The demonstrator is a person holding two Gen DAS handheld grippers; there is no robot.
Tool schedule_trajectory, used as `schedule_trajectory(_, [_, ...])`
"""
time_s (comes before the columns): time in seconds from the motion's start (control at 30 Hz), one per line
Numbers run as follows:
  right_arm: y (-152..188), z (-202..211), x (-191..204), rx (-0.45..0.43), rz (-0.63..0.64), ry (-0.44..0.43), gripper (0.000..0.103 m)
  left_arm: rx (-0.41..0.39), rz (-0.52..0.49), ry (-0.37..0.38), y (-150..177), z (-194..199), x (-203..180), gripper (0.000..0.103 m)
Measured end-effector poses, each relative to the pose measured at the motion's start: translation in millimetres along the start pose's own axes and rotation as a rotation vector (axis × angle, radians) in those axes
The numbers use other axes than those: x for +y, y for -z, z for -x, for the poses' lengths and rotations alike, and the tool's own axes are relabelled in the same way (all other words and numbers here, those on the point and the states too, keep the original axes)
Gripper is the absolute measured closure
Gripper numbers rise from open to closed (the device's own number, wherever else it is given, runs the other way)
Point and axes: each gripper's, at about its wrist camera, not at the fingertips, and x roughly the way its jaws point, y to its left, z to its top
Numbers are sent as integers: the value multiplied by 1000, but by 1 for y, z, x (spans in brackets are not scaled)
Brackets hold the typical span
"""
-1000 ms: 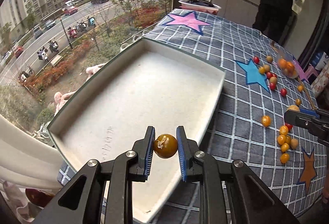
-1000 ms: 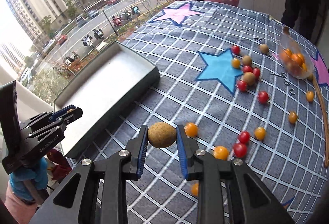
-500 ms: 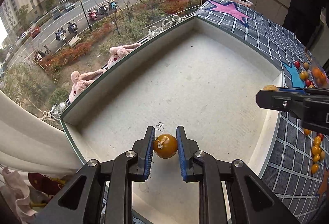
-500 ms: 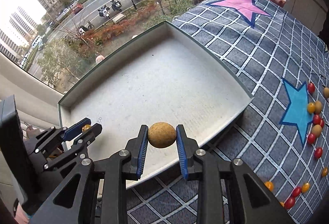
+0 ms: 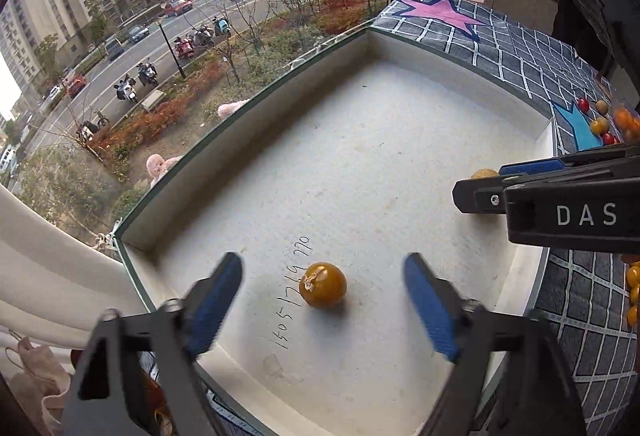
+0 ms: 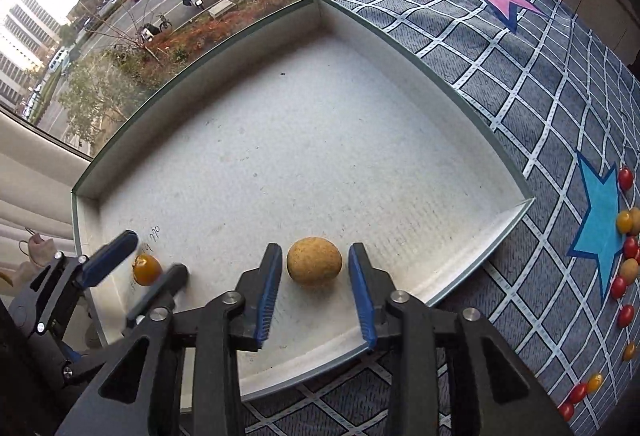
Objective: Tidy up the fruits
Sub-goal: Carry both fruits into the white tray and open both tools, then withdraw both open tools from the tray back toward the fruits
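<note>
Fruits are being released into the white tray (image 6: 460,124): the yellow tomato (image 5: 322,285) and the brown fruit (image 6: 314,261) lie between just-opened fingers of the left gripper (image 5: 322,306) and right gripper (image 6: 314,290). Withdrawal toward the scattered fruits (image 6: 624,256) is judged next.

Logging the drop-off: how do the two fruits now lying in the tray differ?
The amber tomato is glossy, round and stem-scarred; the tan fruit is matte, speckled and slightly oval. The tomato sits between the wide-open left gripper, the tan fruit between the narrower-open right gripper, both just opening. Both rest free on the tray near its front wall.
</note>
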Motion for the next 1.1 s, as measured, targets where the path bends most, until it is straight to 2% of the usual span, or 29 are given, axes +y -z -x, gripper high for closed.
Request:
schedule_trajectory(0.03, [-1,2,2,-9,1,5,38,-28,-4,-11,2,6,1,8])
schedule_trajectory(0.07, [-3,3,3,-21,0,11,30,-32,-15,-8,3,8,1,8])
schedule_trajectory(0.1, [-3,7,2,-30,-3,8,27,-24,-22,1,2,8,0,8])
schedule_trajectory(0.23, [-1,27,-7,-55,-40,-32,24,-15,-30,16,3,16,0,8])
schedule_trajectory(0.37, [1,50,-18,-78,-56,-32,23,-32,-54,24,-3,31,-9,8])
schedule_trajectory(0.6, [30,104,-52,-144,-97,-27,22,-71,-133,81,-13,61,-46,8])
schedule_trajectory(0.87, [98,132,-135,-174,-269,12,21,-53,-246,153,-4,72,-110,8])
schedule_trajectory(1.1, [168,137,-204,-165,-401,136,21,-8,-350,179,16,61,-166,8])
